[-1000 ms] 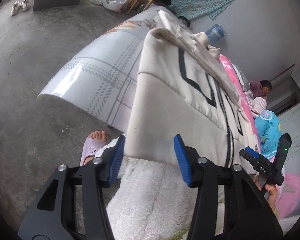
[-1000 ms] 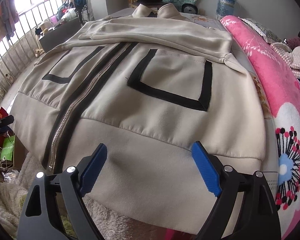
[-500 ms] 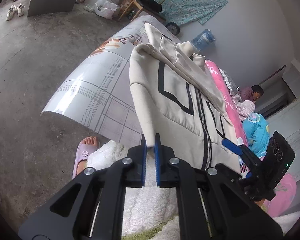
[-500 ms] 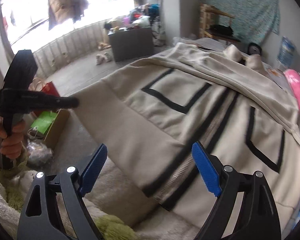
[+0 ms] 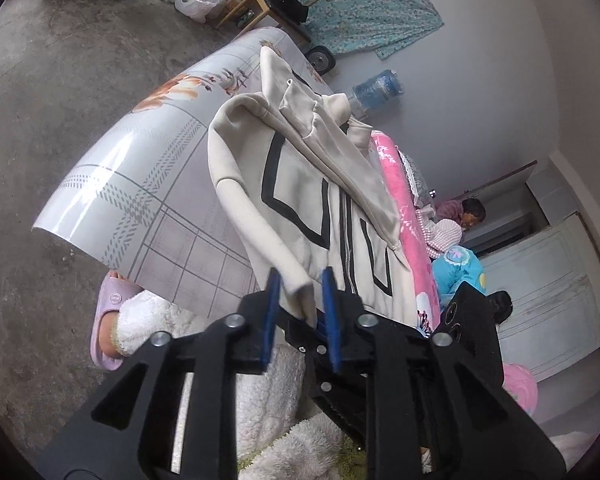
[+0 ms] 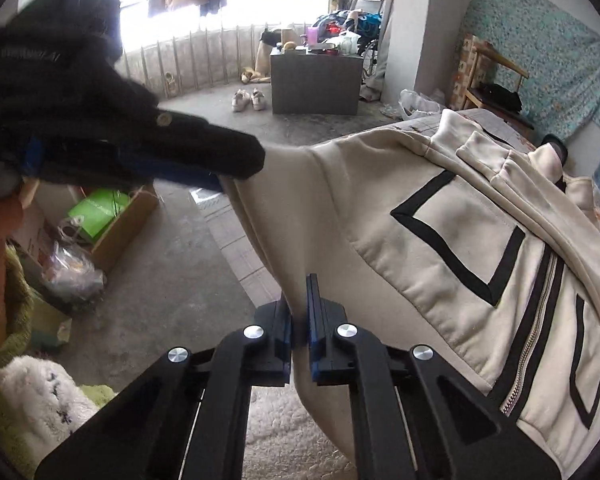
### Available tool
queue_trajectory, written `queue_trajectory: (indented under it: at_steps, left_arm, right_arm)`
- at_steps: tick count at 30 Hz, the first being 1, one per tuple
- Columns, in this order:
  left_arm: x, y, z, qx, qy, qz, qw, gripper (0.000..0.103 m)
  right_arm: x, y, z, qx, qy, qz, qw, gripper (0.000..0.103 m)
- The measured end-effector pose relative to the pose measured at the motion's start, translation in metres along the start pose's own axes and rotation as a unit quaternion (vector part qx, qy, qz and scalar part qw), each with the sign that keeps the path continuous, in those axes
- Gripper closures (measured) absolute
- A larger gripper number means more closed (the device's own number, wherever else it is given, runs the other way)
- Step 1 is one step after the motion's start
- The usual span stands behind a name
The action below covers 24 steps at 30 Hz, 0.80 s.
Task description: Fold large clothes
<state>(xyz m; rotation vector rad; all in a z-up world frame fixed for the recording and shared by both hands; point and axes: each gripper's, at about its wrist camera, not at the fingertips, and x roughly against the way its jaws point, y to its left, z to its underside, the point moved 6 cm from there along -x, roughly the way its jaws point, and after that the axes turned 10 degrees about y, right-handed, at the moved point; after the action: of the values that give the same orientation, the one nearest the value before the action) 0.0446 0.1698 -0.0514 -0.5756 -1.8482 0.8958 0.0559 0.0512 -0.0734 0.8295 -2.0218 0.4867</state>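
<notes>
Now the cream jacket (image 6: 440, 216) lies spread on the table (image 5: 140, 184), its hem pulled off the near edge. The right gripper (image 6: 300, 320) has just closed, its blue fingers (image 6: 314, 320) pinched on the hem. The left gripper (image 5: 300, 300) has just been opening: the hem's corner hangs between its fingers (image 5: 272, 300), which stand apart and do not press it.

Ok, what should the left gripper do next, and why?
Probably close on the jacket corner. The left gripper has just been opening, and the corner seems to sit loose between its pads, while the right gripper is shut on the hem. Folding likely needs both holding.
</notes>
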Motion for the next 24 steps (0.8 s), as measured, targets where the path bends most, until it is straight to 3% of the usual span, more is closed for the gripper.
queue_trajectory:
  at_steps: [5,10,11,12,15,17,21,24]
  left_arm:
    - [-0.014,0.013,-0.002,0.033,0.02,0.005,0.9992,0.055]
    - [-0.03,0.022,-0.014,0.052,0.022,-0.013,0.9983,0.057]
    - [-0.032,0.024,-0.016,0.052,0.021,-0.024,0.9982,0.067]
    - [-0.035,0.025,-0.018,0.051,0.023,-0.029,0.998,0.084]
    - [-0.041,0.022,-0.021,0.039,0.028,-0.042,0.998,0.092]
    - [-0.043,0.018,-0.02,0.014,0.03,-0.077,0.9965,0.094]
    - [-0.048,0.014,-0.015,-0.038,0.038,-0.177,0.9827,0.095]
    - [-0.05,0.014,-0.011,-0.067,0.041,-0.235,0.9689,0.095]
  right_arm:
    - [-0.002,-0.003,0.0,-0.013,-0.001,-0.008,1.0,0.097]
    - [-0.006,-0.006,0.0,-0.023,0.003,-0.022,1.0,0.097]
    - [-0.006,-0.007,0.0,-0.025,0.002,-0.024,0.999,0.097]
    - [-0.003,-0.009,0.0,-0.029,-0.001,-0.027,0.999,0.097]
    - [0.004,-0.018,0.004,-0.05,-0.002,-0.048,0.998,0.097]
    - [0.016,-0.024,0.009,-0.057,-0.009,-0.066,0.996,0.093]
    - [0.054,-0.067,0.036,-0.11,-0.027,-0.041,0.993,0.061]
    - [0.08,-0.111,0.069,-0.172,-0.017,0.009,0.985,0.058]
